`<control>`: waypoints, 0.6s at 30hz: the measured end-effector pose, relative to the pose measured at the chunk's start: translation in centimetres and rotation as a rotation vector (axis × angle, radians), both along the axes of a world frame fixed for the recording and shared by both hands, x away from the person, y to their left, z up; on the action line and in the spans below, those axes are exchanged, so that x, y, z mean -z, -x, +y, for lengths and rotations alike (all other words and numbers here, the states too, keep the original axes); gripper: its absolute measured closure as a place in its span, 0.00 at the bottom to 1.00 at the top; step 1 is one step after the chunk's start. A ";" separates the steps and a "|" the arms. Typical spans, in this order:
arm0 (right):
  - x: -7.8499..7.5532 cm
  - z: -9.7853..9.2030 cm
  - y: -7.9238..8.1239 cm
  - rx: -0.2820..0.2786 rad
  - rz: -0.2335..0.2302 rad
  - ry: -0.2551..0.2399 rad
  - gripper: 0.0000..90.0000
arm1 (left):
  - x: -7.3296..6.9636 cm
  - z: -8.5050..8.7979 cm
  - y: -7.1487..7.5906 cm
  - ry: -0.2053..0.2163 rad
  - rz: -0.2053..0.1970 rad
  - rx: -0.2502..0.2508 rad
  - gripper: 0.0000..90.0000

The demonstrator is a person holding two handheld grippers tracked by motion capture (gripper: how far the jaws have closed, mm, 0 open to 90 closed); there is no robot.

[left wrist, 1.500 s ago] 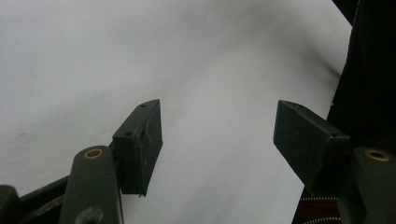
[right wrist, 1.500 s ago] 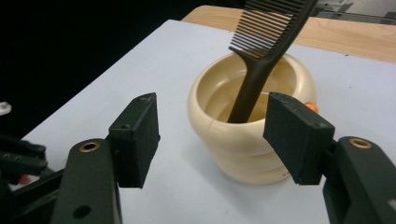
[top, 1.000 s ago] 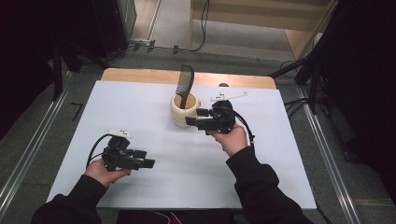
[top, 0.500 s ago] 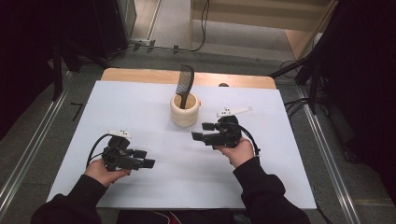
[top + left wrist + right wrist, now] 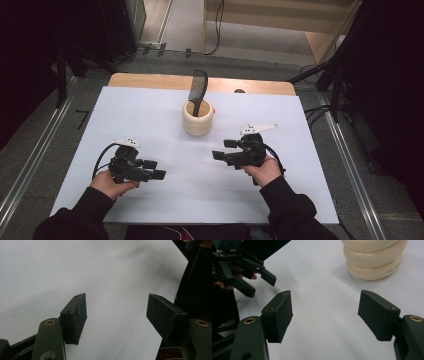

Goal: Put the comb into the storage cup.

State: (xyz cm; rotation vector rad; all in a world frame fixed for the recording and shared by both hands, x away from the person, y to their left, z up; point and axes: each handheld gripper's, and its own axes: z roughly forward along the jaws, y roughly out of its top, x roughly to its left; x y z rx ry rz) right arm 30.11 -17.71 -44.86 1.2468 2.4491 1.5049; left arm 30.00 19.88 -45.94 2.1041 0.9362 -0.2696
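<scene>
A cream ribbed cup (image 5: 198,119) stands on the white tabletop (image 5: 150,115) at the middle back, with a black comb (image 5: 198,90) upright in it. My right gripper (image 5: 223,149) hovers to the front right of the cup and points left. Its jaws have just been opening and stand wide with nothing between them (image 5: 325,312). In the right gripper view the cup (image 5: 374,262) sits beyond the right jaw. My left gripper (image 5: 155,170) rests at the front left, pointing right, open and empty (image 5: 117,312). It also appears far off in the right gripper view (image 5: 259,285).
A wooden board (image 5: 150,80) edges the table's far side. Metal rails (image 5: 30,165) run along both sides over grey floor. Cables (image 5: 217,30) lie on the floor behind the table. The person's dark sleeves (image 5: 290,210) enter from the bottom.
The right gripper has drawn back from beside the cup toward the person and lower, and its jaws have spread wider. The left gripper has stayed put.
</scene>
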 end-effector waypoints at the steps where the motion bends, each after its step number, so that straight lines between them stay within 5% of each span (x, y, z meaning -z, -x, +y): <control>1: 0.0 -0.2 0.2 -0.003 0.001 0.009 0.28 | 0.0 0.0 0.0 0.000 -0.002 -0.001 0.37; 18: 1.0 -2.5 3.0 0.001 0.022 0.033 0.28 | -0.2 -0.4 0.5 0.020 -0.011 0.009 0.35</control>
